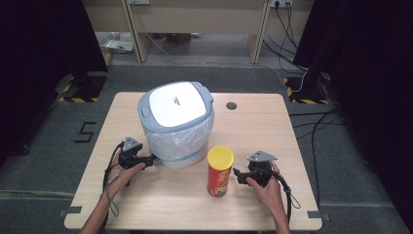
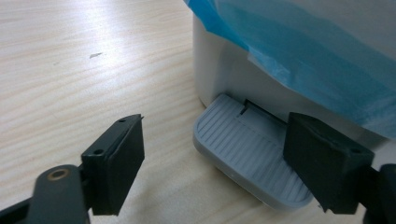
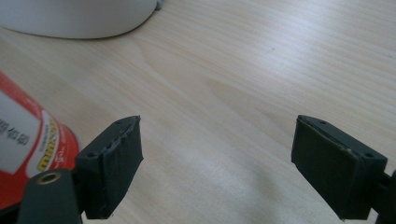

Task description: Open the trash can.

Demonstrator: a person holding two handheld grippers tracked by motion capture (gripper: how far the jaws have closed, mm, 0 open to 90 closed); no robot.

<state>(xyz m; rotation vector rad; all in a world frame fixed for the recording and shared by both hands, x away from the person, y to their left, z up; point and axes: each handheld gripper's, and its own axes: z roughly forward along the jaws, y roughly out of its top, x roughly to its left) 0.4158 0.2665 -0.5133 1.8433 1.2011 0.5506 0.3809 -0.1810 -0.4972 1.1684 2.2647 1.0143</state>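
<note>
Pedal work looks like the step in hand: the left gripper (image 1: pixel 152 159) sits at the base of the pedal bin (image 1: pixel 176 124), and in the left gripper view its jaws stand spread wide, empty, either side of the ribbed grey foot pedal (image 2: pixel 247 151). To do it well, I judge the gripper should come down square on the pedal's outer end, away from the bin wall, and press steadily so the light bin does not slide or tip on the wooden table (image 1: pixel 160 195). The blue liner (image 2: pixel 303 51) hangs just above the pedal and should be kept clear of the jaws.

From the bin, the crisp can (image 1: pixel 220 171) stands upright at about 5 o'clock, near its base but apart from it. The right gripper (image 1: pixel 237 176) lies at the can's 3 o'clock, just beside it, jaws spread and holding nothing; in the right gripper view the can shows beside one jaw, not between the two. The bin lid is down.
</note>
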